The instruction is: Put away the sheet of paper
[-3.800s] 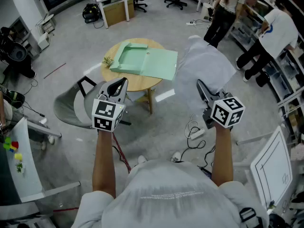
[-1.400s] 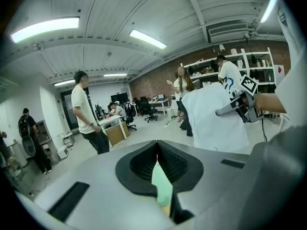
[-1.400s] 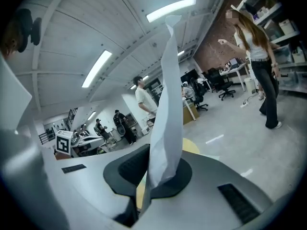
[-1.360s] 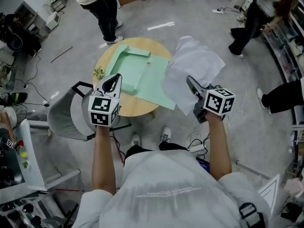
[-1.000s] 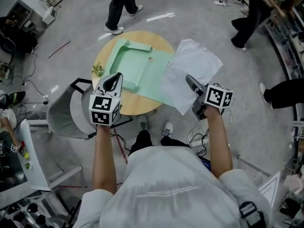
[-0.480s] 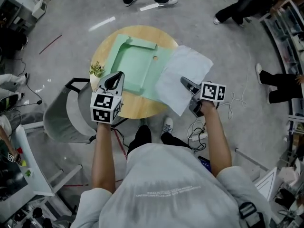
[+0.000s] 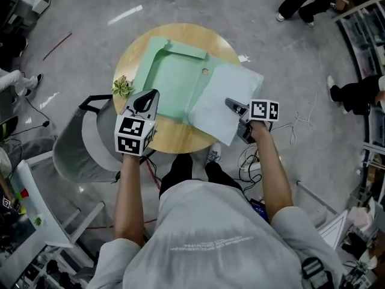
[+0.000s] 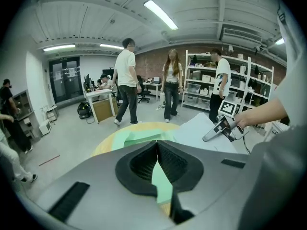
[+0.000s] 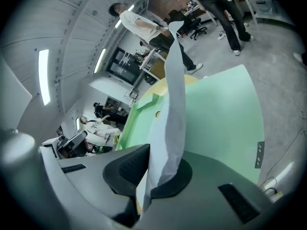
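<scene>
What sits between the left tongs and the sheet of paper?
Head view: the open green folder, flat on the round table, fills the stretch from the left tongs to the sheet of paper. Nothing else lies there.

A small green plant-like thing sits at the round desk's nine o'clock edge, with a grey chair beyond toward eight o'clock.

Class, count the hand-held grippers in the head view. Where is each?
2. The left hand-held gripper, shut and empty, is over the near-left edge of the round table; the right hand-held gripper is shut on the sheet of paper at its right side.
</scene>
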`<control>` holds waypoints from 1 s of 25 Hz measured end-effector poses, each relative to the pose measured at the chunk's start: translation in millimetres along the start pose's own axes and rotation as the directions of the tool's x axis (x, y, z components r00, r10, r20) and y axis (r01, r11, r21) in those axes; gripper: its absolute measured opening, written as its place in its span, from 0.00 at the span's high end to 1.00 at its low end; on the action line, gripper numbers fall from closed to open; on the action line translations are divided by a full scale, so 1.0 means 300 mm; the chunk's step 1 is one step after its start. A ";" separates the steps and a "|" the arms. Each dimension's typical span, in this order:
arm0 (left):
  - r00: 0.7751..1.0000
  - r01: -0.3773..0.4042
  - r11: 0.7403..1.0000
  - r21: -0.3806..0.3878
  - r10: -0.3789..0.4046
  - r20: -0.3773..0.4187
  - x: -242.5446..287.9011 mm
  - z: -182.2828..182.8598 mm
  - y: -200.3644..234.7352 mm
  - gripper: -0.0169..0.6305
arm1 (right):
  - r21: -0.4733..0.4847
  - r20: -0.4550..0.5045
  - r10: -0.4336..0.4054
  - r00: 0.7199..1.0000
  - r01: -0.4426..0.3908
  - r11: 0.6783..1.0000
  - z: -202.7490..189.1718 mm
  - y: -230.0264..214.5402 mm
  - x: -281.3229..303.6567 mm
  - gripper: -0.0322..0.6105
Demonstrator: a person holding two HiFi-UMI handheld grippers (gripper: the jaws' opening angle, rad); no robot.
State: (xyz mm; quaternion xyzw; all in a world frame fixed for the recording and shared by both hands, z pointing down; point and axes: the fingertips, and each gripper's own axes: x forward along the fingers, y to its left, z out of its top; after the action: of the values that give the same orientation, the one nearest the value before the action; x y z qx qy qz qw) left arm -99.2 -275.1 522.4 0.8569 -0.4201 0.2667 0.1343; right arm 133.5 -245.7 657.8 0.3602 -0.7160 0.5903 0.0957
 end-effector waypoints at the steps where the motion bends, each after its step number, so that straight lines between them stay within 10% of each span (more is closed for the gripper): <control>1: 1.000 0.004 1.000 -0.005 -0.004 -0.008 0.007 -0.016 0.008 0.95 | 0.006 -0.004 -0.025 1.000 0.025 1.000 -0.003 -0.023 0.016 0.90; 15: 0.996 0.064 0.997 -0.033 -0.066 -0.056 0.068 -0.124 0.018 0.95 | -0.011 0.031 -0.151 0.988 0.152 0.988 -0.021 -0.105 0.010 0.57; 25: 0.994 0.090 0.992 -0.092 -0.095 -0.049 0.084 -0.153 -0.026 0.95 | -0.015 0.035 -0.273 0.961 0.274 0.962 -0.089 -0.203 -0.073 0.55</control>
State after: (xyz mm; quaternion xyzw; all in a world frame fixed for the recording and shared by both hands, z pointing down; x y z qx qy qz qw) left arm -96.2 -265.8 574.5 0.8612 -0.3877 0.2638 0.1958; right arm 179.9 -215.1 700.5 0.4643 -0.6667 0.5582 0.1682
